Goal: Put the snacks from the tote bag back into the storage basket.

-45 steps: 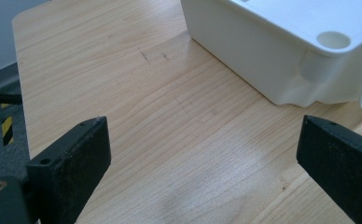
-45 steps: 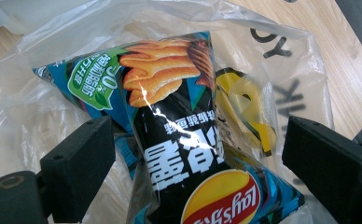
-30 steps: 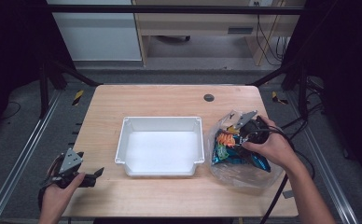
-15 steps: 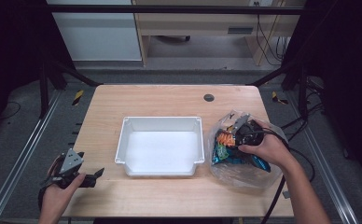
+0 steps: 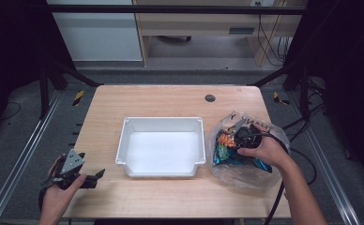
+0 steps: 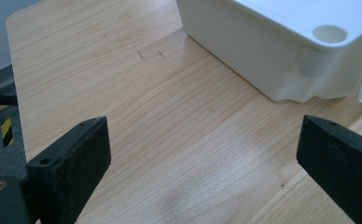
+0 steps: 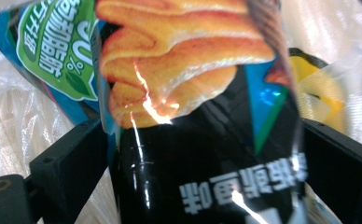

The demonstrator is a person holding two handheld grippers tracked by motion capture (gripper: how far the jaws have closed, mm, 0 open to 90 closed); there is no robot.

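Shifted slightly leftward since earlier: right gripper [image 5: 242, 137], inside plastic bag [image 5: 246, 173], jaws straddling black snack packet [image 7: 207, 154], not visibly clamped. Left gripper [image 5: 92, 177] idle, jaws apart, near white bin [image 5: 163, 123].

In the right gripper view, the black snack packet [image 7: 207, 154] carries upside-down white Chinese characters near its lower edge, too distorted to read surely. To its left, a green label [image 7: 58, 46] on a blue packet [image 7: 11, 28] shows "0%" among sideways Chinese characters.
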